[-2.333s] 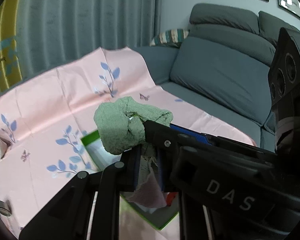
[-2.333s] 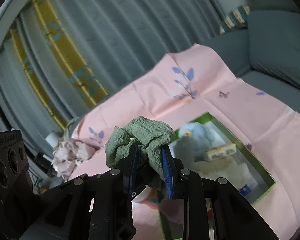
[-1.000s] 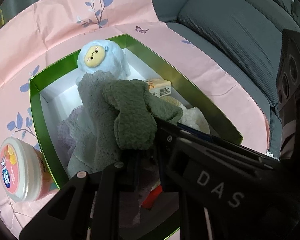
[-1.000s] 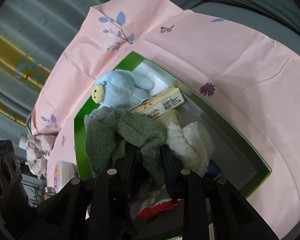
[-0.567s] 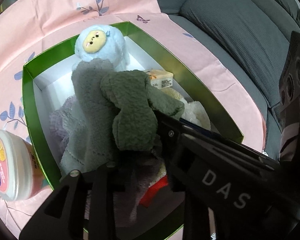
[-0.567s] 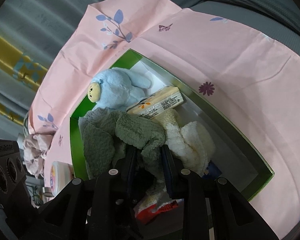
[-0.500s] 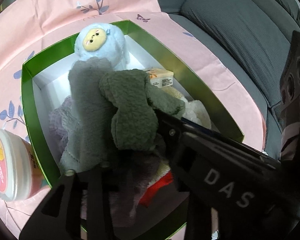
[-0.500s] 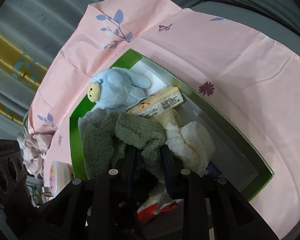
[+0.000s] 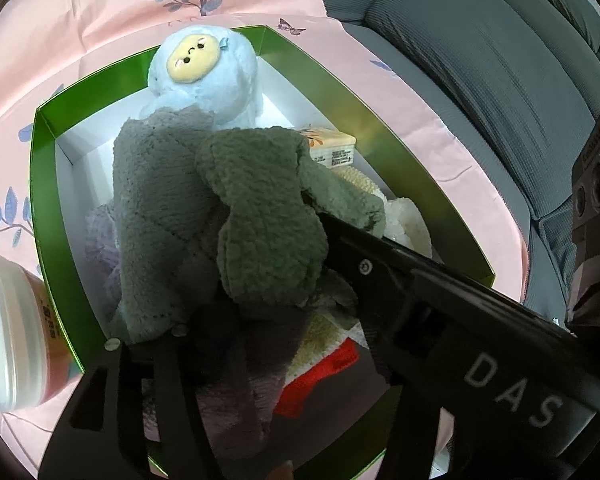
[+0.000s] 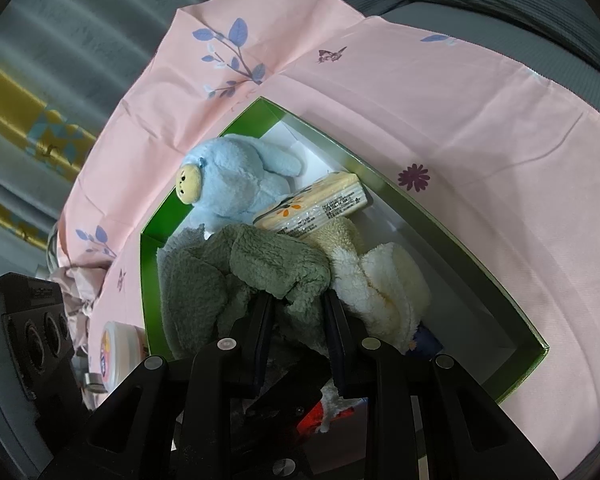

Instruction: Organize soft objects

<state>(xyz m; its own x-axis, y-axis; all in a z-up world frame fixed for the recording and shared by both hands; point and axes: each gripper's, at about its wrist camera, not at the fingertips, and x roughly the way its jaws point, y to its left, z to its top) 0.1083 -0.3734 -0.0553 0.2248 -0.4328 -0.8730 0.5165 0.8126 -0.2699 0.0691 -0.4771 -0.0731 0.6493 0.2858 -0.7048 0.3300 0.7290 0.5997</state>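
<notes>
A green fuzzy cloth (image 9: 260, 208) (image 10: 276, 264) rests in the green box (image 9: 44, 184) (image 10: 460, 240), draped over other soft things. My right gripper (image 10: 298, 312) is shut on a fold of it, and in the left wrist view its black arm crosses from the right. My left gripper (image 9: 236, 332) is opening: its left finger (image 9: 112, 344) has swung clear of the cloth and its other finger is hidden behind the right gripper. A blue plush toy (image 9: 204, 76) (image 10: 236, 184) sits at the box's far end.
Also in the box are a cream fleece (image 10: 380, 280), a tissue pack (image 10: 316, 204), a purple cloth (image 9: 236, 392) and something red (image 9: 320, 380). A pink-lidded jar (image 9: 12, 332) stands left of the box on the pink floral sheet (image 10: 420, 92). Grey sofa cushions (image 9: 480, 48) lie beyond.
Both grippers came down over the box with the green cloth, which now rests inside. The left gripper's jaws have spread apart; the right gripper's grip looks the same.
</notes>
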